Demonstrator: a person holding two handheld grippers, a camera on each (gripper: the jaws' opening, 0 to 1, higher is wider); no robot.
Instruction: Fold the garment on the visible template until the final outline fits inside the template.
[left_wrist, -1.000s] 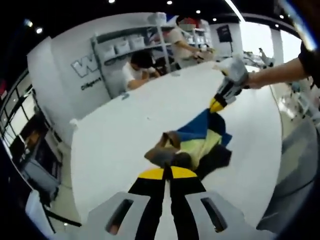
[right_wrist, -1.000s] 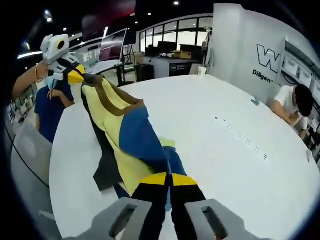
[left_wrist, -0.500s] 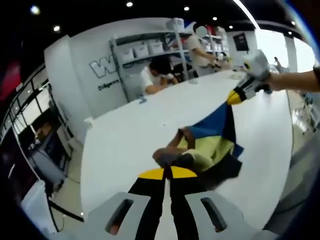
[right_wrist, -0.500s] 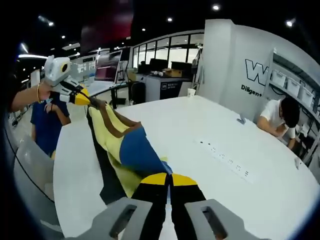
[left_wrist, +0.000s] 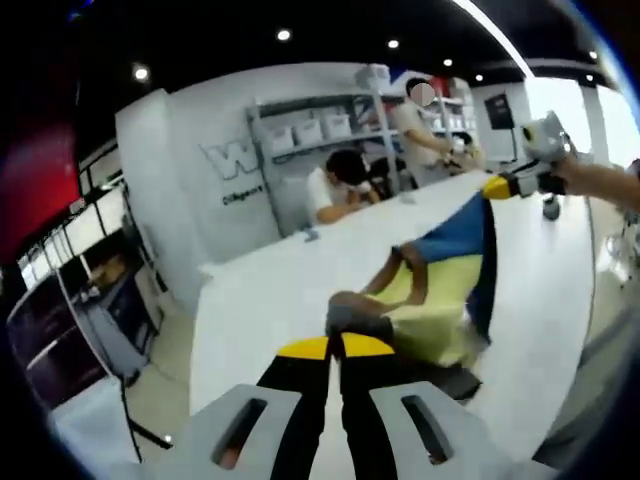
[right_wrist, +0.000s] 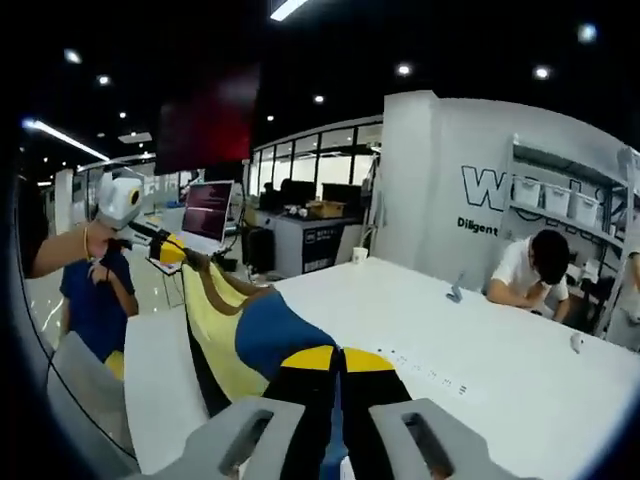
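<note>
The garment (left_wrist: 432, 296), a yellow, blue and black cloth with a brown-grey part, hangs stretched between the two grippers above the white table (left_wrist: 262, 300). My left gripper (left_wrist: 335, 346) is shut on its brown-grey end. Far off to the right in the left gripper view, my right gripper (left_wrist: 497, 186) pinches the blue and black corner. In the right gripper view, the right gripper (right_wrist: 338, 357) is shut on the blue part of the garment (right_wrist: 262, 335). From there the cloth runs up to the left gripper (right_wrist: 178, 252), held in a hand.
A person in white (right_wrist: 530, 275) leans on the table's far edge, and another stands at the shelves (left_wrist: 320, 125). A person in a blue shirt (right_wrist: 95, 305) stands by the table's left end. A cup (right_wrist: 359, 256) and a small object (right_wrist: 454, 294) lie on the table (right_wrist: 500, 350).
Both grippers have risen and drawn apart. The garment, which lay partly heaped on the table, now hangs stretched between them. Both views have tipped upward toward the room.
</note>
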